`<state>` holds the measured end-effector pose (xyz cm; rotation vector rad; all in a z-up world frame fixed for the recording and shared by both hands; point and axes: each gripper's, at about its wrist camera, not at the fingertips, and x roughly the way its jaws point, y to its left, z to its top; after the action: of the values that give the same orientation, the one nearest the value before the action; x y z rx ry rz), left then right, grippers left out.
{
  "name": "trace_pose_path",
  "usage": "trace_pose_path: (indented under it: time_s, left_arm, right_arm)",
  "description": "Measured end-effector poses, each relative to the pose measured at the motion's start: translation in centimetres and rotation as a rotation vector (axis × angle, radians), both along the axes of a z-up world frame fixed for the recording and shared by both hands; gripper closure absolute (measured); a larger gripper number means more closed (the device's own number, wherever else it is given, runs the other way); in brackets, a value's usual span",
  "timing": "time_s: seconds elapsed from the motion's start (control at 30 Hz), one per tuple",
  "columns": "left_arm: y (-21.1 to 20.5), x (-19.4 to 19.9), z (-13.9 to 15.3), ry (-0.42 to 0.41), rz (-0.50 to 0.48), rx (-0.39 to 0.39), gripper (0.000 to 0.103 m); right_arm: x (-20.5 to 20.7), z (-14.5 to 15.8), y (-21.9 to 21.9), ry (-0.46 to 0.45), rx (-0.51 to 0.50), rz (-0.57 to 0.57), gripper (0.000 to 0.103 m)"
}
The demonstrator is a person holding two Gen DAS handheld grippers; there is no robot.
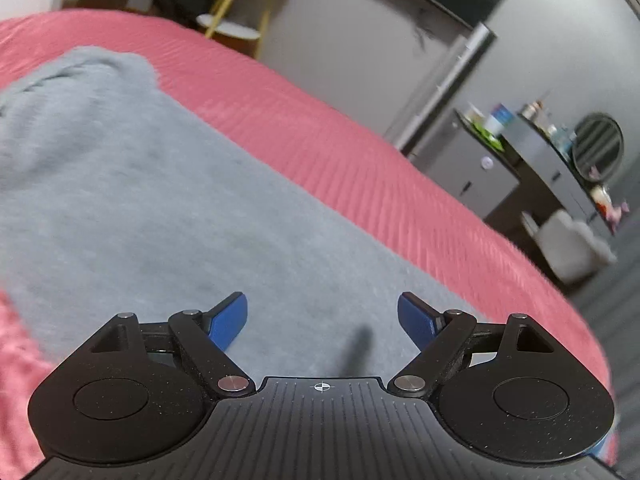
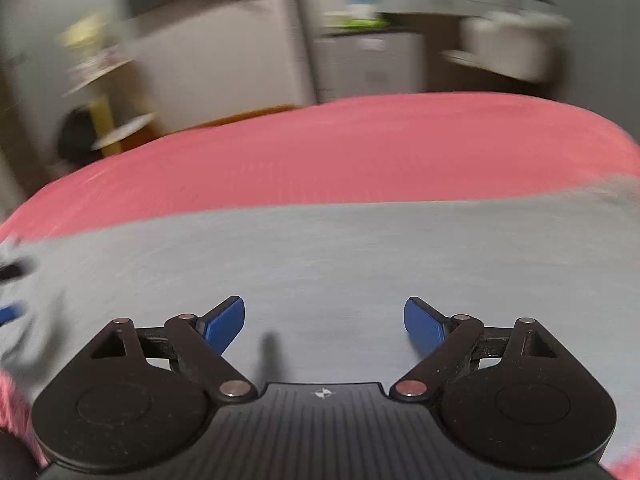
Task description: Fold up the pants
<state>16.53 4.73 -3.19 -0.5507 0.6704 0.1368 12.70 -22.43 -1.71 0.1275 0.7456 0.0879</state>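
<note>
Over the pink ribbed bed (image 1: 360, 140), I hold left gripper (image 1: 322, 318) and right gripper (image 2: 324, 320) released above flat grey fleece pants (image 1: 160, 200); next pinch should take matching edges evenly.

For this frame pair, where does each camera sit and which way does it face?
Left wrist: on the left tongs, angled down over grey pants on the pink bedspread; only its own open blue-tipped fingers show.
Right wrist: on the right tongs, angled down across the same pants, blurred; its own open fingers show.
Shared: pants, bedspread, grey cabinet.
</note>
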Motion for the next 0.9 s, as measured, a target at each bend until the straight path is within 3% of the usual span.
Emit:
trace_pose_path:
  time_s: [0.03,0.1,0.13,0.2,0.37,0.47,0.63,0.7,0.8,0.9]
  left_arm:
    - [-0.8,0.6,-0.5,0.011,-0.012,0.066,0.016]
    - [-1.5,1.0,-1.4,0.024,-0.040,0.200,0.015]
    - [-1.7,1.2,-1.7,0.022,-0.054,0.268,0.011]
    - [-1.8,0.7,-2.0,0.028,-0.040,0.357,0.005]
    - [-1.4,0.3,-2.3,0.023,0.041,0.357,0.003]
    - [-1.1,0.1,-2.3,0.020,0.045,0.374,0.002]
    - [-1.4,-0.8,-1.9,0.028,0.093,0.400,0.002]
    - [-0.9,-1.1,-1.8,0.048,0.133,0.385,0.003]
    - [0.1,-1.9,-1.5,0.054,0.165,0.296,0.003]
    - [0.4,-2.7,-1.3,0.046,0.151,0.210,0.003]
  right_arm:
    - [0.1,-0.7,1.1,-0.009,-0.036,0.042,0.016]
    - [0.1,-2.9,2.7,-0.015,-0.204,0.121,0.015]
    - [-0.2,-3.7,2.8,-0.042,-0.277,0.150,0.006]
    - [-0.3,-3.9,1.8,-0.093,-0.293,0.132,0.004]
    - [0.7,-4.2,-5.2,-0.063,-0.132,-0.159,0.004]
    - [0.4,-4.4,-7.9,-0.052,-0.161,-0.296,0.004]
    - [-1.4,-4.2,-12.5,-0.016,-0.092,-0.558,0.006]
    - [-3.0,-3.8,-14.9,0.012,0.009,-0.692,0.015]
    - [-8.2,-2.7,-19.1,-0.018,0.353,-0.796,0.031]
    - [-13.4,-2.7,-21.7,-0.020,0.500,-0.864,0.047]
